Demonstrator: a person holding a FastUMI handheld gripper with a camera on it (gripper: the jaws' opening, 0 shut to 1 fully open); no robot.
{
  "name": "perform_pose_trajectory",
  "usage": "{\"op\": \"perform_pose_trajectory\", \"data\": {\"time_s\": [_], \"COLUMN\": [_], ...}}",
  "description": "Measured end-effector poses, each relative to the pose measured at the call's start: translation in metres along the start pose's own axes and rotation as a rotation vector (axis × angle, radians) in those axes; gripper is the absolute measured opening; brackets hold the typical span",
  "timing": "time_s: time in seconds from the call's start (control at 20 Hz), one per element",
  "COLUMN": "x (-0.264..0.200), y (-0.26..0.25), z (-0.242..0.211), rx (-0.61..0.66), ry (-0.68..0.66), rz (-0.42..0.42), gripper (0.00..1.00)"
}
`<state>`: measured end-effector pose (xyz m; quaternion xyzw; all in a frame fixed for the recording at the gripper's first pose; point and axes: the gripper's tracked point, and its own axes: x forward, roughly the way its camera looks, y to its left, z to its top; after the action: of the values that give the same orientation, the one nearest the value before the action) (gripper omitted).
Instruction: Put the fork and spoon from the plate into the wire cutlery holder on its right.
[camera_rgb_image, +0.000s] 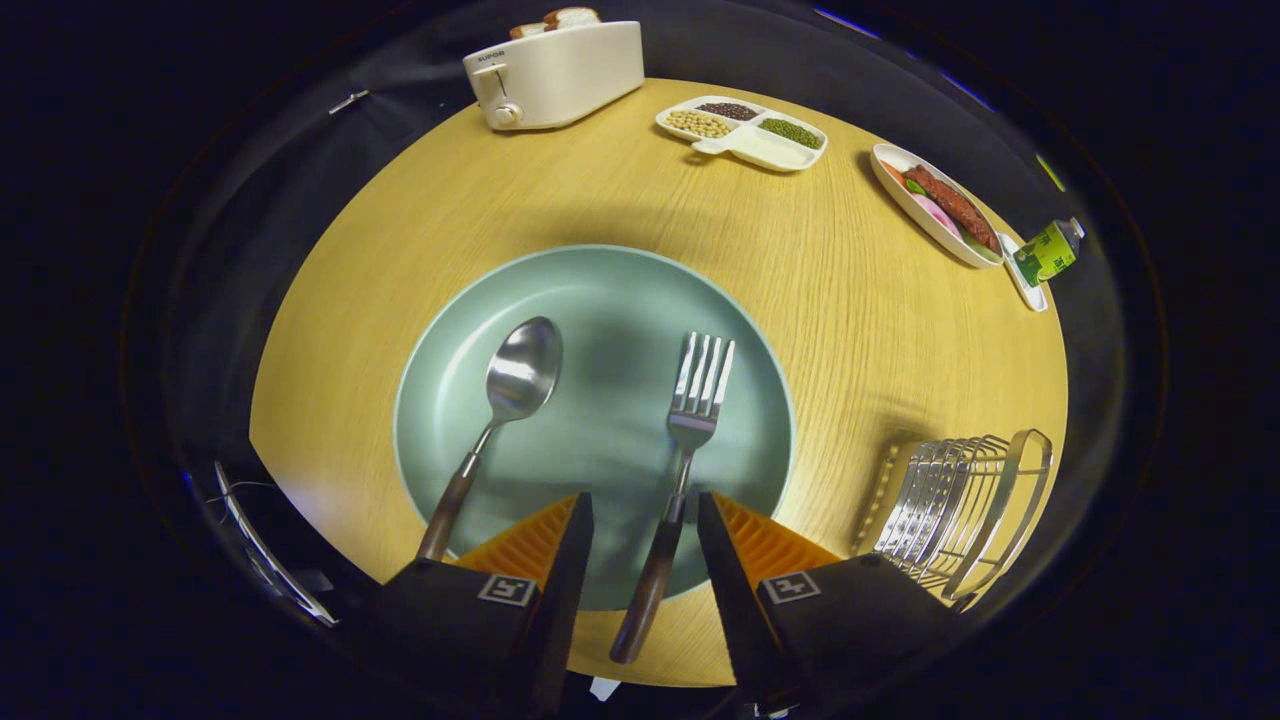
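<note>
While my gripper (645, 510) hangs spread, the fork (672, 480) lies between its fingers, handle near, tines far, the wire cutlery holder (960, 510) right.

Round pale teal ceramic plate (600, 300), plain and unpatterned, on the round light-yellow wooden table (850, 330) with fine straight grain. Silver steel spoon (520, 375) and silver steel fork (697, 395), each with a dark brown wooden handle; the fork's handle lies between the parted fingers of the gripper (645, 510), untouched. Silver wire cutlery holder (960, 510), right of the fingers. Far beyond them: cream-white toaster (555, 70); white divided tray (745, 135) holding tan, dark brown and green beans.
</note>
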<state>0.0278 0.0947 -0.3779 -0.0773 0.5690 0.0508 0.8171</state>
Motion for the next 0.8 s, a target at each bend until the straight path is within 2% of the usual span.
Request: {"op": "perform_pose_trajectory", "data": {"time_s": [0.05,0.1,0.2,0.35,0.4,0.55,0.8], "x": [0.002,0.002,0.004,-0.001,0.002,-0.001,-0.020], "y": [-0.002,-0.001,0.000,0.004,0.009,0.012,0.007], "z": [-0.002,-0.004,-0.002,-0.002,-0.005,-0.007,0.002], "rx": [0.006,0.018,0.036,0.049,0.054,0.074,0.103], "ry": [0.015,0.035,0.038,0.057,0.071,0.065,0.029], "rz": [-0.005,0.000,0.014,0.055,0.084,0.131,0.162], "gripper": [0.62,0.51,0.36,0.23,0.13,0.08,0.08]}}
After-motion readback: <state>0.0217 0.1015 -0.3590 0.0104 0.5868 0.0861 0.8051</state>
